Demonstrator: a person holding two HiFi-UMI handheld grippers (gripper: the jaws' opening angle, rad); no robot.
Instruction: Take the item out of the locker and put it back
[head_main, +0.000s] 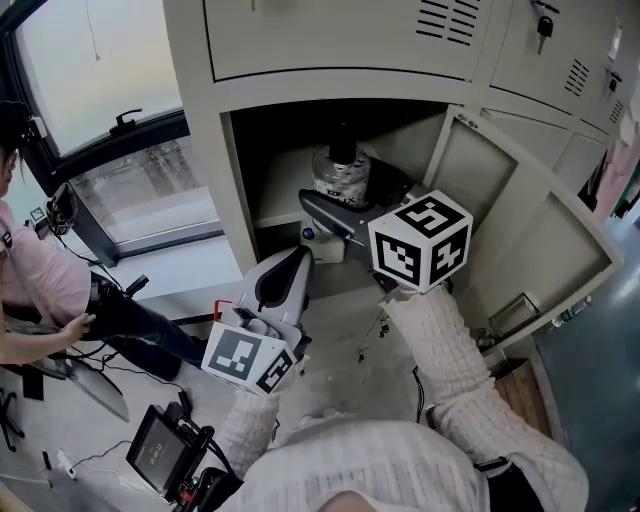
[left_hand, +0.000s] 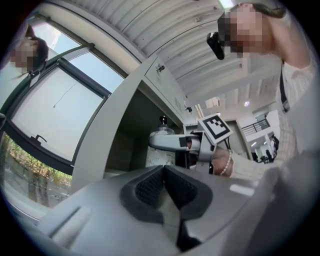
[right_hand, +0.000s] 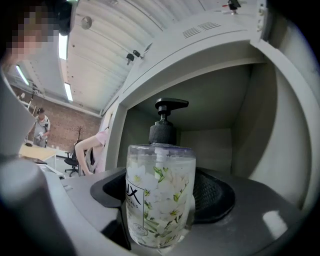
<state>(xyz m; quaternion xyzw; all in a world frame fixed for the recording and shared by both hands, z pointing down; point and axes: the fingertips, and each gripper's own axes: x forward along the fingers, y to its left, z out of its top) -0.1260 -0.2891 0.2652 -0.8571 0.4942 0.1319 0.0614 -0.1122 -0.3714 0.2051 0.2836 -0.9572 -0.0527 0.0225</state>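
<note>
A clear soap bottle with a white flower print and a black pump sits upright between the jaws of my right gripper, which is shut on it. In the head view the bottle is inside the open locker compartment, with the right gripper reaching in from the right. Whether the bottle rests on the shelf is hidden. My left gripper hangs below the opening, shut and empty, its jaws pressed together. From there I see the bottle above.
The locker door stands open to the right. A person in pink crouches at the left by a large window. A screen device and cables lie on the floor at lower left.
</note>
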